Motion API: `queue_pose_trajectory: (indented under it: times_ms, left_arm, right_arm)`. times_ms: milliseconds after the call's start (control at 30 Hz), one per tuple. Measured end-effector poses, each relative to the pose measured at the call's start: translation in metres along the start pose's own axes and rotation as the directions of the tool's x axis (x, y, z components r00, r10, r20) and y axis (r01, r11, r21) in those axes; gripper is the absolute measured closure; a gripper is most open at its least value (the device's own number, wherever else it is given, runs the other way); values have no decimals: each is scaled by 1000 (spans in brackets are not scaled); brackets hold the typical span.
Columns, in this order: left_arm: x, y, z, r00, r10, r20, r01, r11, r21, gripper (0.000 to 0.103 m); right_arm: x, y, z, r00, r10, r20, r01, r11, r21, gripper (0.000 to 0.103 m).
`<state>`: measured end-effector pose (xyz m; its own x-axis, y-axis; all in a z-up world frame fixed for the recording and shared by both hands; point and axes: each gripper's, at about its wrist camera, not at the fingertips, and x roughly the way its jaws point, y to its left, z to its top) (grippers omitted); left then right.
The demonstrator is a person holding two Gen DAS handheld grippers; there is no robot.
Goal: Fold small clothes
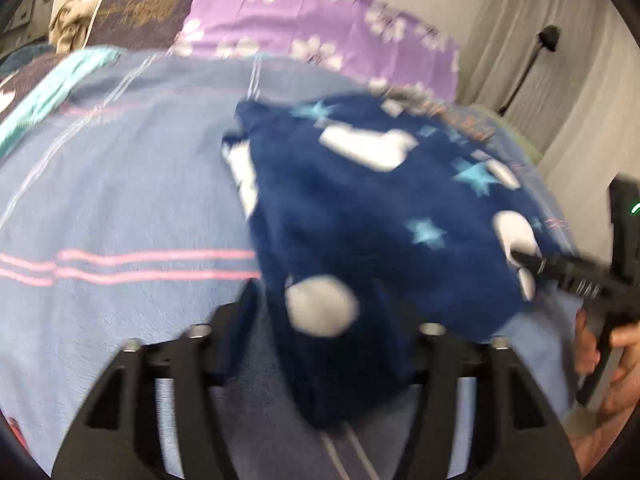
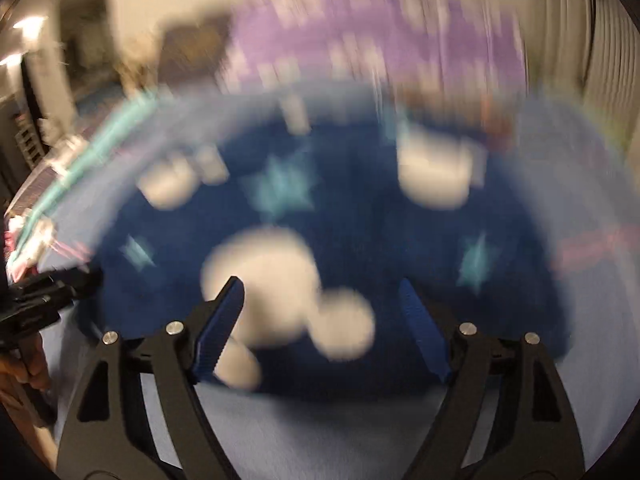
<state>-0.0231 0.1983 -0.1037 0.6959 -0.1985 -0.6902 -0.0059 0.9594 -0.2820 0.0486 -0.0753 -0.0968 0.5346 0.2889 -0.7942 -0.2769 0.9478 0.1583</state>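
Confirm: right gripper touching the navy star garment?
Cannot tell. Right wrist view shows the right gripper open over the navy star garment, but blur hides any gap or contact.

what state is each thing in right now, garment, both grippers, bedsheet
garment: navy with stars, lying bunched on the sheet, one fold draped between the left gripper's fingers
left gripper: open, not clamped on the cloth
right gripper: open, hovering above the garment, nothing pinched
bedsheet: spread flat under the garment
pillow: purple, propped at the head of the bed
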Motion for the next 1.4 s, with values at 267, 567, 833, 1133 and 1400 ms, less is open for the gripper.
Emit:
queue_pose_trajectory:
  times_ms: [267,567,833,1133,1400]
  left_arm:
    - [-5,16,-10,999,-47,-14,46,997,-57,29]
    - [1,6,-8,999,-39,-15,38,998,-52,28]
    - [3,6,-8,998,-58,-13,57,997,-59,24]
    - [6,7,-6,998,-64,-21,62,997,-53,21]
    - [4,8,1,995,-101,-9,100,991,-87,21]
  right_arm:
    - [1,3,-7,1000,29,-5,-29,997,-66,4]
    - [-41,-4,40,986,91,143,-94,995,16,61]
    - [16,14,28,995,62,81,-55,995,-78,51]
    - [-19,20,84,979,86,187,-74,995,-67,54]
    - [47,15,93,1000,26,-14,-27,998,-55,49]
